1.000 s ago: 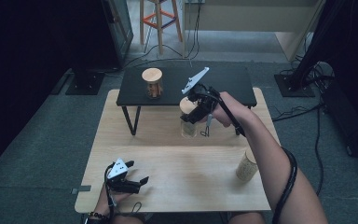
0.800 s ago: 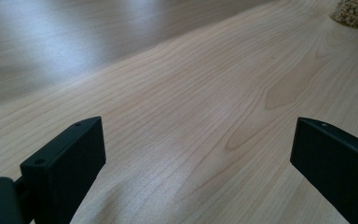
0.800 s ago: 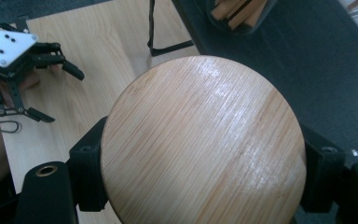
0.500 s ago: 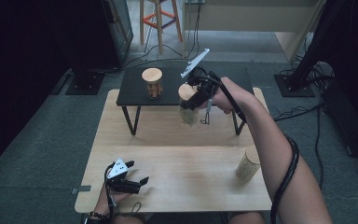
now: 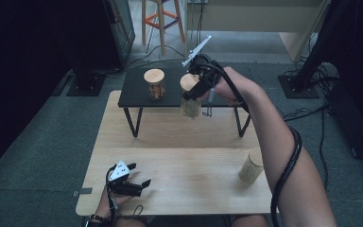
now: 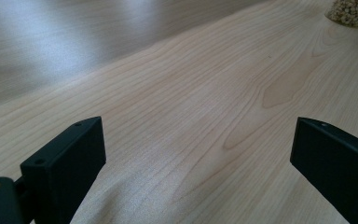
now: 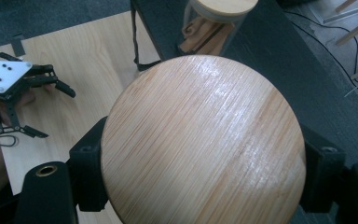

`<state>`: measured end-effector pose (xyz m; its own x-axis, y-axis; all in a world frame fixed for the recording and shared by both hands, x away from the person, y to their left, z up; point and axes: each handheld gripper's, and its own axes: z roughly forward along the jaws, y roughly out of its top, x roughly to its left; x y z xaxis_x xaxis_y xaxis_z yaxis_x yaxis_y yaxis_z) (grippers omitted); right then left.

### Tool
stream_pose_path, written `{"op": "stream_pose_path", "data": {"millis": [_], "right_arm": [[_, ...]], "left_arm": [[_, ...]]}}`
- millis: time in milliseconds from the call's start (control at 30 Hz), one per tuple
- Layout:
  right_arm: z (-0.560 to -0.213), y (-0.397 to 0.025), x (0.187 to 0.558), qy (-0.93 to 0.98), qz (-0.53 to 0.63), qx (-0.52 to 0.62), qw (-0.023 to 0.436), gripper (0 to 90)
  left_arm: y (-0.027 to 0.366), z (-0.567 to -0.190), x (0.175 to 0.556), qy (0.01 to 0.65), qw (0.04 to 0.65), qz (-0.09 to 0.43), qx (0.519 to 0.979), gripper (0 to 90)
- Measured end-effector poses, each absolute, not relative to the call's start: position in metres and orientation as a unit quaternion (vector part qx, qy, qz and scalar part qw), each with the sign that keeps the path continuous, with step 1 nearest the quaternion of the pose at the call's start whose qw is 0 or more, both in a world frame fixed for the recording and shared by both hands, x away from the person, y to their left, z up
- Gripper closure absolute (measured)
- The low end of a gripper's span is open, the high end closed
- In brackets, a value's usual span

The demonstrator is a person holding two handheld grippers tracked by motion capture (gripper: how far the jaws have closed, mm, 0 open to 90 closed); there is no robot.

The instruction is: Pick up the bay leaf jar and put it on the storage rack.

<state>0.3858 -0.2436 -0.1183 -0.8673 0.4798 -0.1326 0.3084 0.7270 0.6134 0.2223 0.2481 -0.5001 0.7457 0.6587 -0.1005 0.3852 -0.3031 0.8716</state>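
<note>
Two black jaws of the right gripper [image 7: 200, 186] clamp the wooden-lidded glass jar [image 5: 189, 96] at the black raised shelf's [image 5: 137, 97] front edge; the left gripper [image 5: 134, 182] rests spread open on the pale wooden tabletop [image 5: 194, 165].

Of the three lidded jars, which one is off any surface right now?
The jar clamped in the right gripper, held at the black shelf's front edge. One other stands on that shelf, the third on the table.
</note>
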Motion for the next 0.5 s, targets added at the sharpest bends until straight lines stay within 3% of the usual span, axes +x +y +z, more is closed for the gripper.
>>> {"op": "stream_pose_path", "data": {"millis": [500], "right_arm": [[-0.113, -0.241, 0.409, 0.917, 0.294, 0.231, 0.141, 23.0]], "left_arm": [[0.249, -0.501, 0.222, 0.328, 0.495, 0.139, 0.793, 3.4]]}}
